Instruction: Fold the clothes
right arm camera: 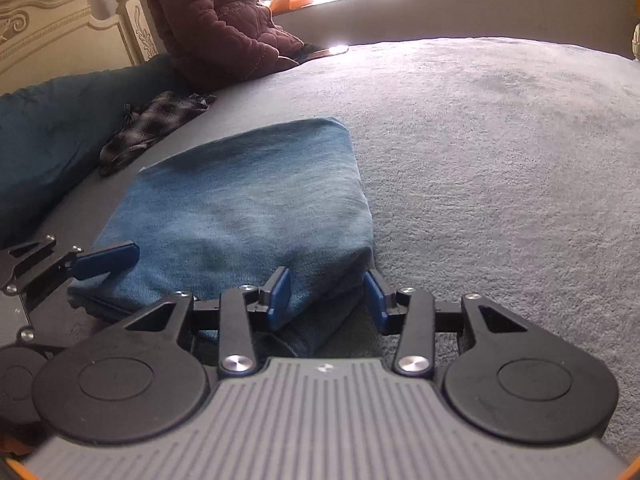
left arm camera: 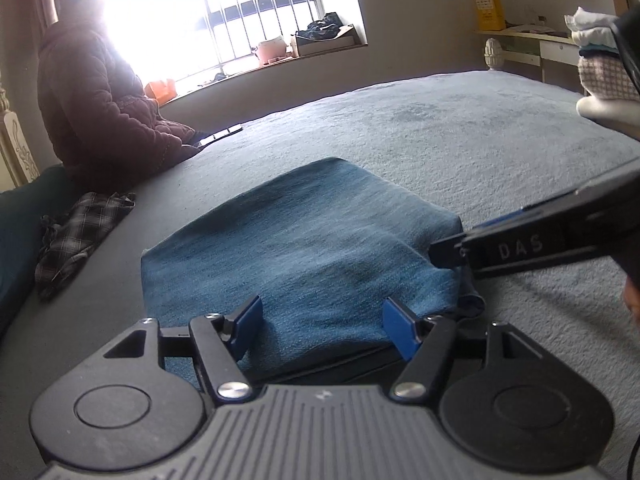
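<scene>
The jeans (left arm camera: 304, 248) are blue and folded into a thick, flat pile with soft, rounded corners. They lie on the grey bed (left arm camera: 460, 136), near its front edge. A checked cloth (left arm camera: 76, 236) lies crumpled near them.

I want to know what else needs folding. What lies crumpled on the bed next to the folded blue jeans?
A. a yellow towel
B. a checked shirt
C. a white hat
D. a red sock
B: a dark checked shirt lies bunched up on the bed, beyond the folded blue jeans.
</scene>
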A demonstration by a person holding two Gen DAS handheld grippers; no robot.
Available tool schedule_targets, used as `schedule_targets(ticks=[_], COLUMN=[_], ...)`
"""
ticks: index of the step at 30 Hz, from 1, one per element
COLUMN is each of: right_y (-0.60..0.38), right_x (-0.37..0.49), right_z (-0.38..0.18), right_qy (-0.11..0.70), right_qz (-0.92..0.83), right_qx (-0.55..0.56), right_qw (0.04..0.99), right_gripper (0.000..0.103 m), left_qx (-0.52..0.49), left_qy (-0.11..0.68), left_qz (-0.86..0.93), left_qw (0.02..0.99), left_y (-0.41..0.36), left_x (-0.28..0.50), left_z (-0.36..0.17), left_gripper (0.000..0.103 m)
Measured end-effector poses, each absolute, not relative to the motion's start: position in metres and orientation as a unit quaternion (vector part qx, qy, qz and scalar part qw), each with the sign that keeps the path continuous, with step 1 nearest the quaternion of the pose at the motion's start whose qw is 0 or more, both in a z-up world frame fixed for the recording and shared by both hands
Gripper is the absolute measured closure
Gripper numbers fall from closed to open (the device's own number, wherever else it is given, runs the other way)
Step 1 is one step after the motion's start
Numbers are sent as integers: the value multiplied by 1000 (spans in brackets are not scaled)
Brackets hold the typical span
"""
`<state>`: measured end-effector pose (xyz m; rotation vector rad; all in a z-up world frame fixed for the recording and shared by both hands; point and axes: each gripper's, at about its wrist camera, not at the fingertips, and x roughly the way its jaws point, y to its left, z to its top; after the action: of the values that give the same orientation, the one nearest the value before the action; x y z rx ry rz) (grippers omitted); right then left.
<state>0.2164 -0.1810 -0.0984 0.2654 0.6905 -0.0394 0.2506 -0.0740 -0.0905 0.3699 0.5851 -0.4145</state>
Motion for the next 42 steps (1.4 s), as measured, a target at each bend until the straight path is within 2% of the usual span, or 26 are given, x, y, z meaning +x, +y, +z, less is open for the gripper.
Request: schedule_targets(ticks=[5, 10, 16, 24, 27, 33, 36, 40, 42], right_y=[-183, -188, -201, -220, -234, -219, -211, -205, -201], right_x=[219, 219, 215, 236, 231, 221, 224, 226, 226], right_z=[-99, -99, -83, -110, -111, -98, -94, -84, -81], right_qy=[340, 342, 295, 340, 330, 306, 305, 286, 279], right_qz=[-23, -25, -63, -149, -160, -138, -125, -117, -116], right_qx=[136, 155, 160, 141, 180, 164, 154, 134, 123], right_qw=[930, 927, 940, 918, 913, 928, 931, 941, 945], right_gripper=[61, 57, 57, 58, 58, 56, 47, 20, 16], left_qx=[148, 193, 190, 194, 192, 192, 190, 187, 188], left_qy=[292, 284, 282, 277, 278, 279, 283, 282, 282], left_qz=[-216, -199, -199, -199, -198, -196, -198, -199, -198], left_qw=[920, 918, 919, 920, 920, 920, 919, 920, 920], left_y=[-75, -90, -89, -89, -89, -90, -89, -87, -88], left_x=[248, 247, 245, 242, 243, 241, 242, 242, 241], left_z=[-85, -96, -97, -98, -98, -99, -97, -98, -98], left_gripper=[35, 32, 32, 32, 32, 32, 32, 31, 31])
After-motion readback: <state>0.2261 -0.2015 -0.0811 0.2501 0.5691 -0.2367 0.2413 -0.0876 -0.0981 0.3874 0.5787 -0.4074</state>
